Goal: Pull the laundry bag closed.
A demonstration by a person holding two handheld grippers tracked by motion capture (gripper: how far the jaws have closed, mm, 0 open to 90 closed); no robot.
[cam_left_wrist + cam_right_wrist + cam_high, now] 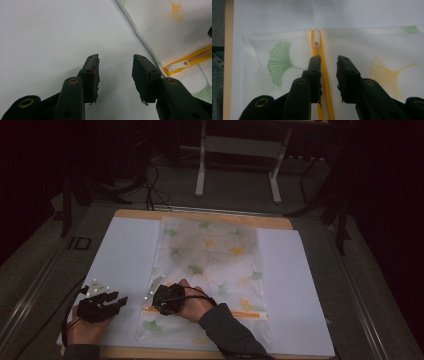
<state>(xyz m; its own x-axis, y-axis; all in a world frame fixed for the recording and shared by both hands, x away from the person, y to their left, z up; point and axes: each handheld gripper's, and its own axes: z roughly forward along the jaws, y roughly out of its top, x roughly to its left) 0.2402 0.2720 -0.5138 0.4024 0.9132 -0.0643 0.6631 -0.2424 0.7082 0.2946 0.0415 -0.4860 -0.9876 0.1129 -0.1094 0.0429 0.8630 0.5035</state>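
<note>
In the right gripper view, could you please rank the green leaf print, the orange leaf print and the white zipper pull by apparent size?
1. Orange leaf and green leaf: similar, so no ranking between them.
2. Zipper pull: clearly the smallest.

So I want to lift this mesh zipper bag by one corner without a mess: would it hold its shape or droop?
Probably droop: the mesh zipper bag looks like thin, see-through fabric lying flat on the white sheet, so it should fold under its own weight. It likely weighs little, since it looks empty. The small white zipper pull may slip from a loose pinch.
</note>
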